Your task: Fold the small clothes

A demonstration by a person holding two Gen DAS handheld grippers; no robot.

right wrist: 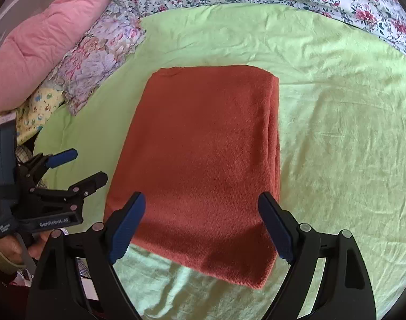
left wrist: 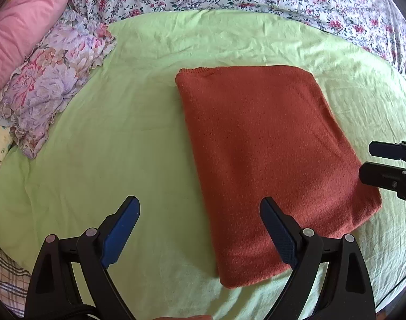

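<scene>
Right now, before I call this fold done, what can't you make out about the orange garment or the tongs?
- Orange garment: inner layers, sleeves and collar are hidden by its own top layer in both views; garment type unclear.
- Its near edge: partly covered by the right tongs in the right wrist view.
- Right tongs in the left wrist view: cut off by the frame edge.
- Left tongs: whether they touch the green sheet is unclear.

Home bedroom (bed sheet (left wrist: 128,133), pillows (left wrist: 21,21))
</scene>
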